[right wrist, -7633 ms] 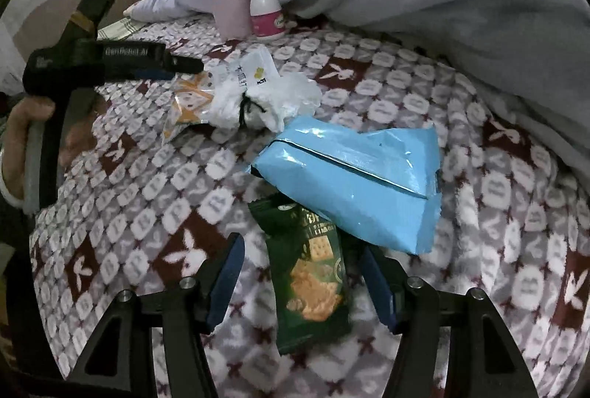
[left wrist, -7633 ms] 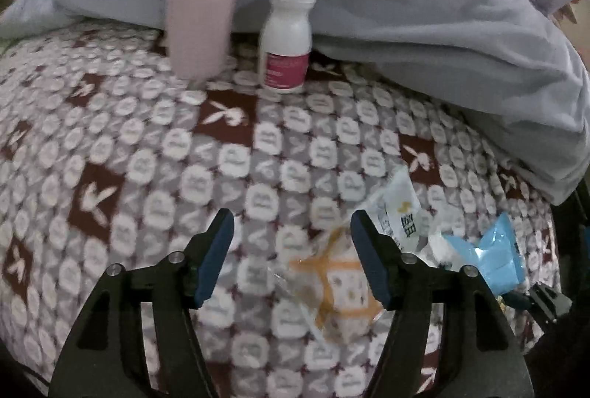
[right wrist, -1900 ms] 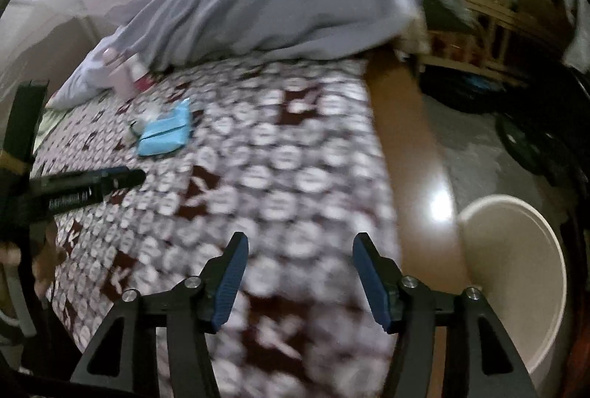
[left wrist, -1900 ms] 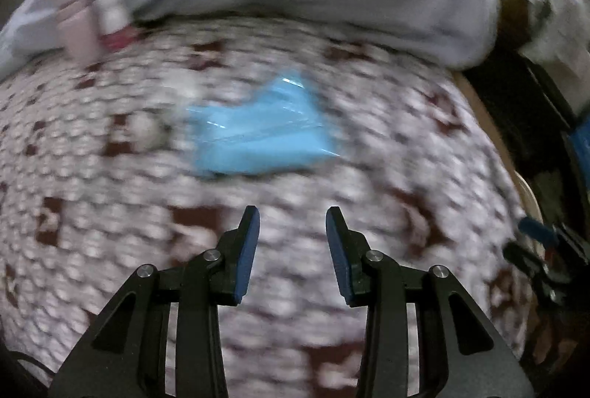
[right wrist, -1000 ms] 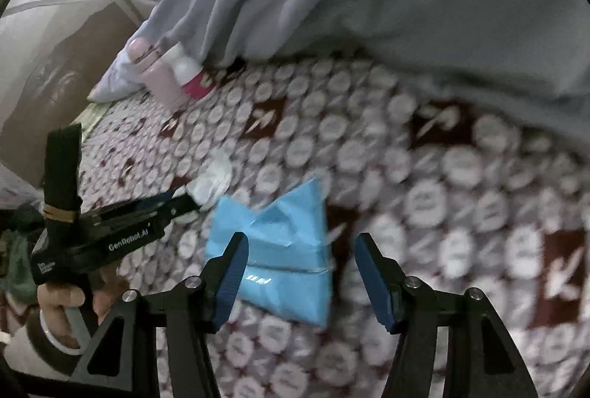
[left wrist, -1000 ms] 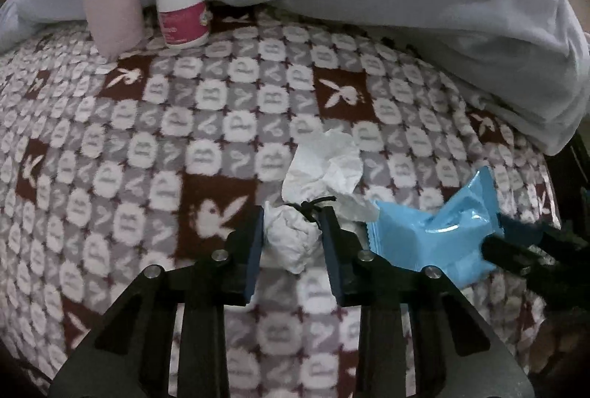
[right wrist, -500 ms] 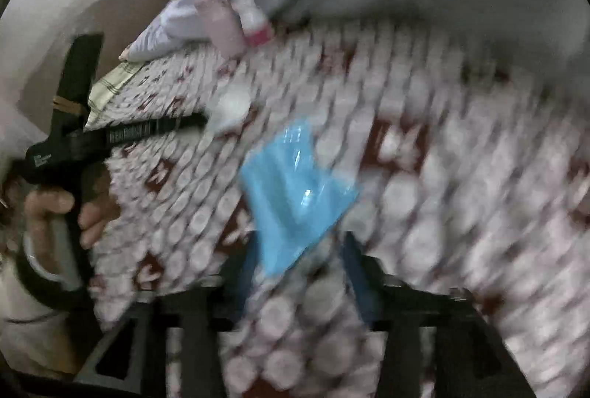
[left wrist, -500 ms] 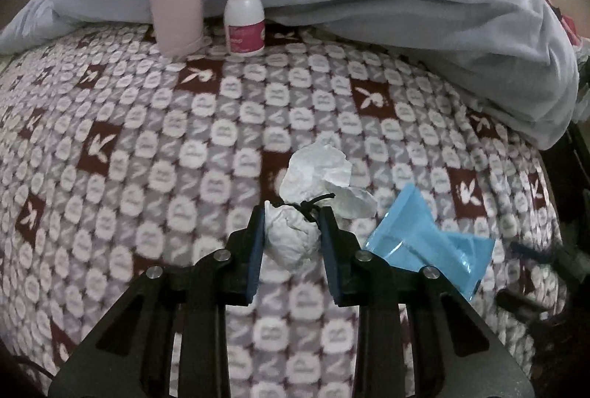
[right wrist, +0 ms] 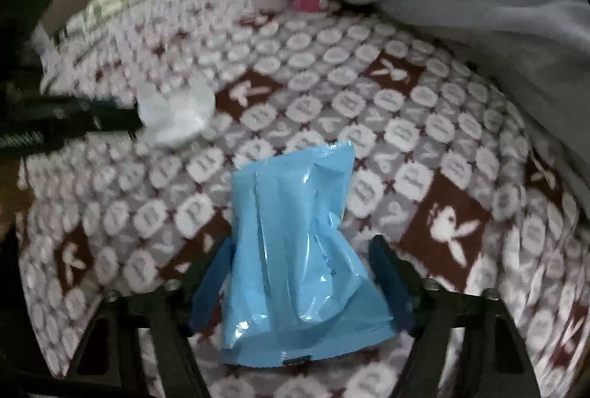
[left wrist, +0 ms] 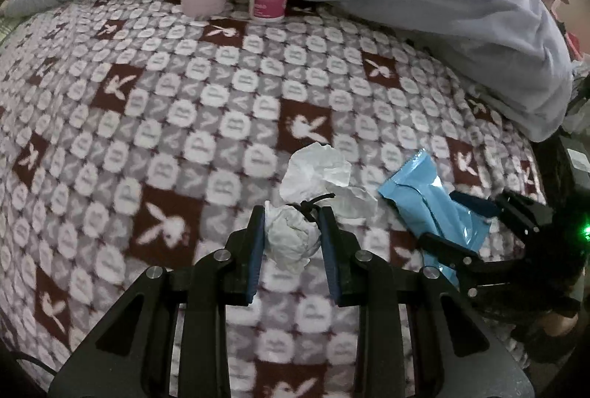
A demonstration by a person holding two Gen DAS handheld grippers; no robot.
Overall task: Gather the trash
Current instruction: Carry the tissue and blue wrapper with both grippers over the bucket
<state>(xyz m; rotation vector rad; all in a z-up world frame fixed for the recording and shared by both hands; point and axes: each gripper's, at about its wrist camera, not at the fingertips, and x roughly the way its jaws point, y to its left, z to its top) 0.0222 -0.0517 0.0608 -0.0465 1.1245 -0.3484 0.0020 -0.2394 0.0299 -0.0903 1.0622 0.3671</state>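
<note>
Tissue (left wrist: 293, 239) sat squeezed between the pads of my left hand-held gripper (left wrist: 291, 243), just as it had a moment before, a little above the bed blanket (left wrist: 166, 125).

From my right side, the blue wrapper (right wrist: 295, 250) now lay between the fingers of my right hand-held gripper (right wrist: 298, 280). Its jaws had just been closing, but I could not tell if the pads pressed yet. Both bits of trash seemed nearly ready to carry off.
</note>
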